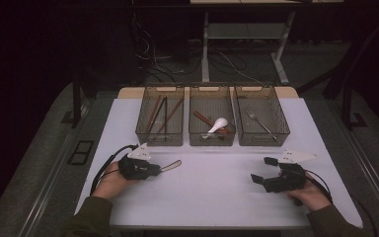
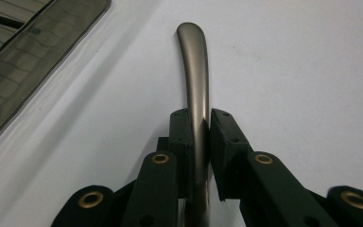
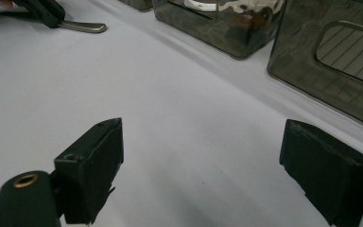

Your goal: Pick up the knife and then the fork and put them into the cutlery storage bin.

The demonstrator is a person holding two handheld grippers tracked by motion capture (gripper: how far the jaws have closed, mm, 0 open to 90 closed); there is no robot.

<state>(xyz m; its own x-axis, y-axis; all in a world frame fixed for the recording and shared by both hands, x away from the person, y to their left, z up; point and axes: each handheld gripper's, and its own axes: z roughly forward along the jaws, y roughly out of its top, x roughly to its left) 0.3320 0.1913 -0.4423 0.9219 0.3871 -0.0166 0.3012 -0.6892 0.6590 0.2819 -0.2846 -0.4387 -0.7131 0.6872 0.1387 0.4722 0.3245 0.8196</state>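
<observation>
White matte table (image 1: 217,197) spreads wide, three smoky translucent plastic bins (image 1: 212,136) lined along its far side: left bin holds brown chopsticks, middle one a white ceramic spoon (image 1: 217,124) with reddish sticks, right one a metal fork (image 1: 259,122). Left gripper (image 1: 154,169) is clenched on the brushed-metal utensil handle (image 2: 194,85), smooth and curved, lying near the left bin, its long axis pointing right across the table. Right gripper (image 1: 261,170) hangs released, jaws wide.
</observation>
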